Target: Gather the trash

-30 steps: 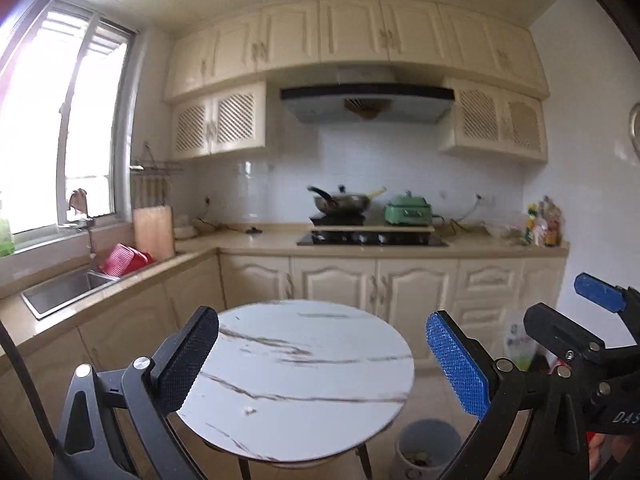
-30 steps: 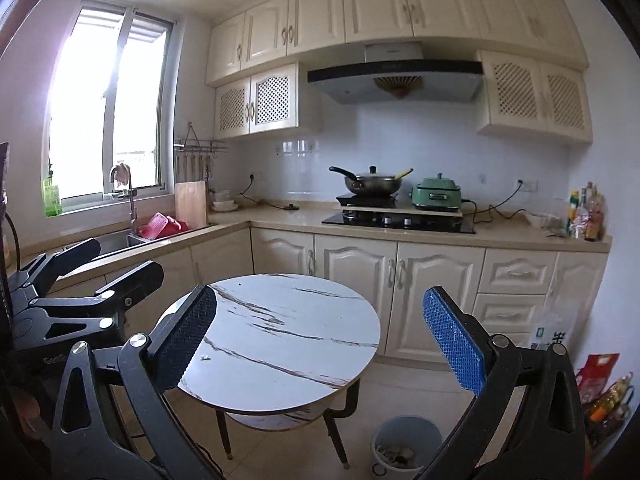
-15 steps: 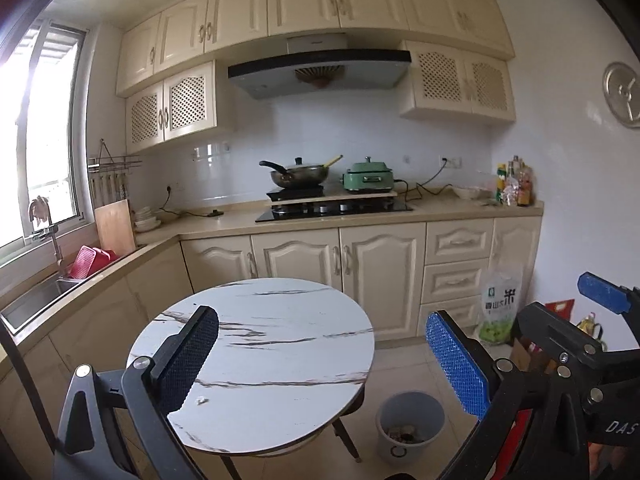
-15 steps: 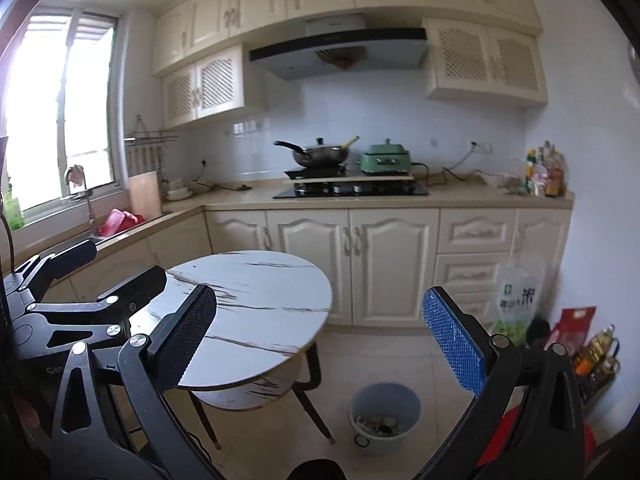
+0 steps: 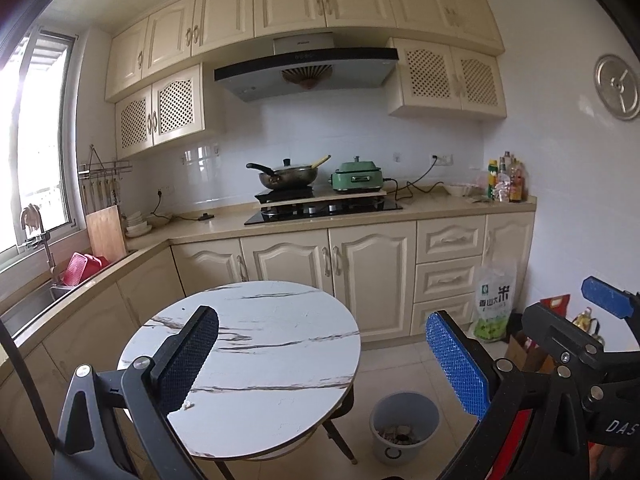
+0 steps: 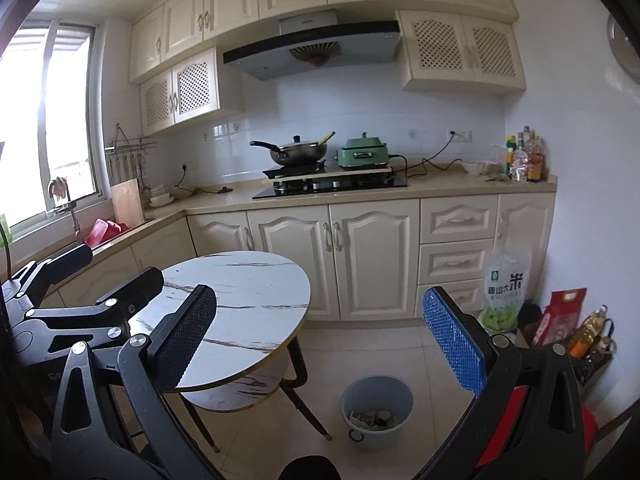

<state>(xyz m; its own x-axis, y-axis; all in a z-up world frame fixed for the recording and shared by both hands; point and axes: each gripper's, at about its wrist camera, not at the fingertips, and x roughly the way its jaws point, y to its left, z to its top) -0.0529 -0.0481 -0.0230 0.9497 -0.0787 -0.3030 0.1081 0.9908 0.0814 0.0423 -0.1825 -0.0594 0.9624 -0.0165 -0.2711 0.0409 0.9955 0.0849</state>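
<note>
Both empty, jaws wide: left gripper (image 5: pixel 320 364), right gripper (image 6: pixel 320 344). Only visible trash candidate: small white scrap (image 5: pixel 187 405) near the front edge of round marble table (image 5: pixel 280 344), just inside the left gripper's left finger (image 5: pixel 188 356), low and left of jaw centre. Too small for any long axis. Left gripper nearer; right sits off toward the bin (image 6: pixel 376 410) on the floor, right of table, already holding litter.
</note>
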